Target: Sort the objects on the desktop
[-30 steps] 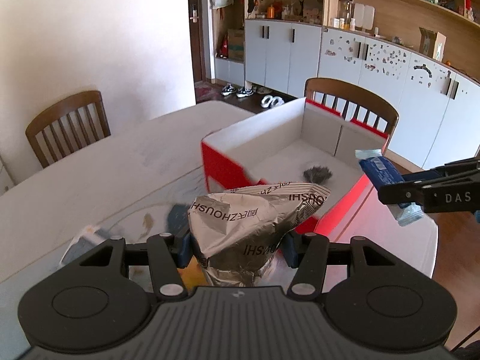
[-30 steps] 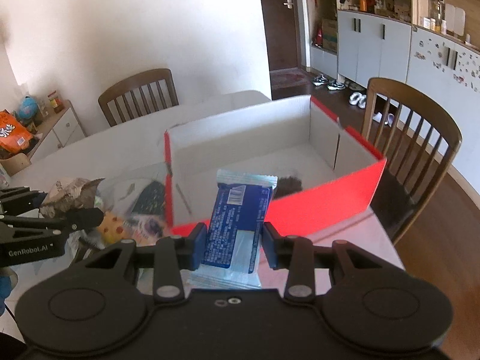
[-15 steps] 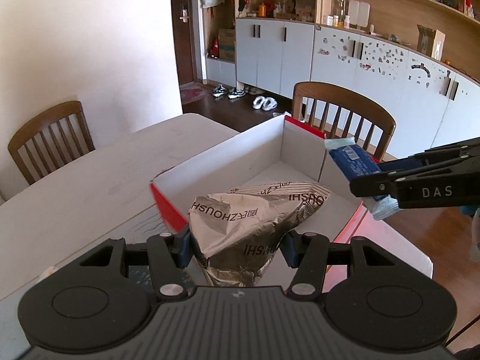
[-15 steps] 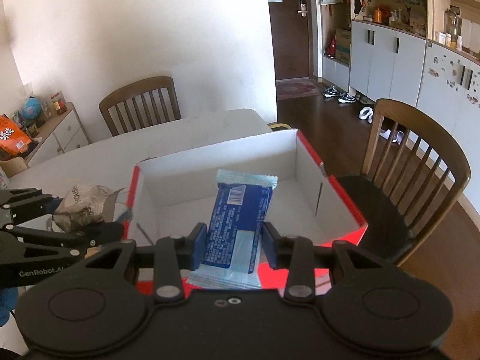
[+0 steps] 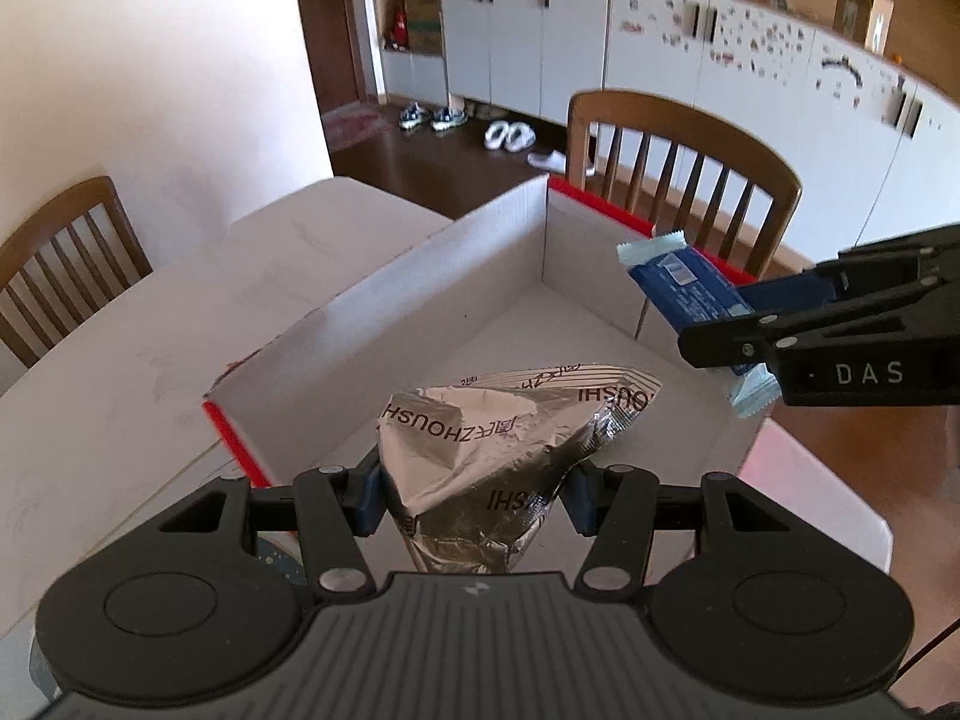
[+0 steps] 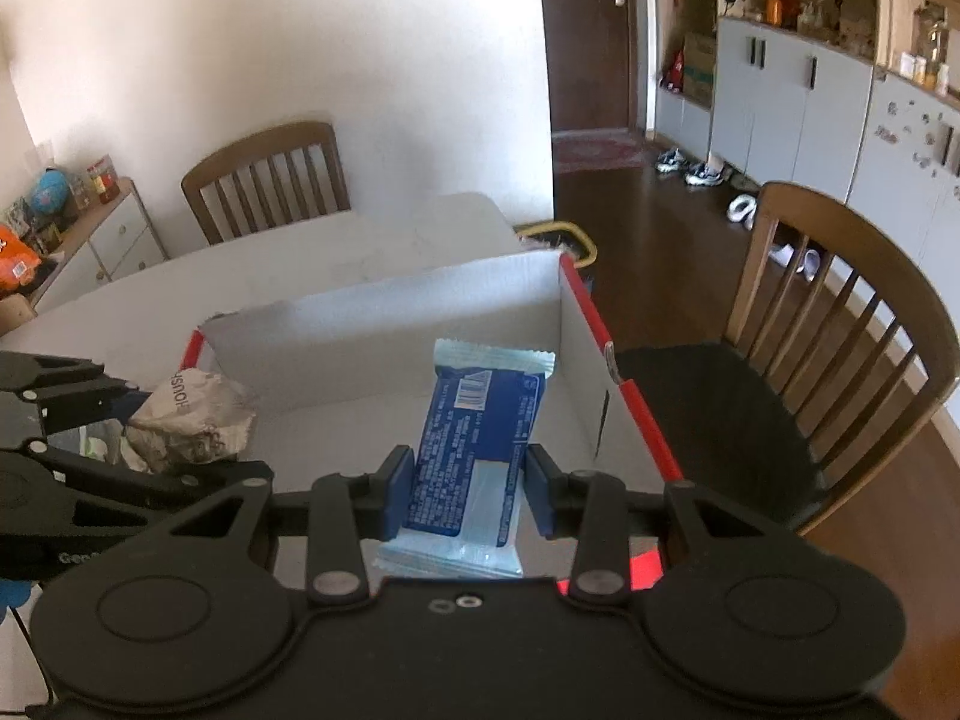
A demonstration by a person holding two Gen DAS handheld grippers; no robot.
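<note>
**A:** Status on the left hand-held gripper (image 5: 474,495)?

**B:** Clamped on a crumpled silver foil snack bag with black lettering (image 5: 510,438). Both blue pads press into the bag's lower half; its top flares out above them. It hangs over the near edge of the open cardboard box, red outside and white inside (image 5: 480,276).

**A:** Right hand-held gripper (image 6: 468,489)?

**B:** Also clamped, on a flat blue snack packet with pale crimped ends (image 6: 480,426). The packet stands upright between the pads, barcode end up. It's held above the box interior, not touching the floor of the box.

**A:** Relative position of the two?

**B:** Side by side over the box, foil bag left, blue packet right, apart from each other.

**A:** Box contents?

**B:** The visible floor looks bare white; the near part is hidden behind the grippers.

**A:** Surroundings?

**B:** Box sits at the corner of a white tabletop (image 5: 120,360). One brown wooden slatted chair (image 6: 840,324) is just beyond the box's right side, another (image 6: 264,180) at the far side against the wall.
</note>
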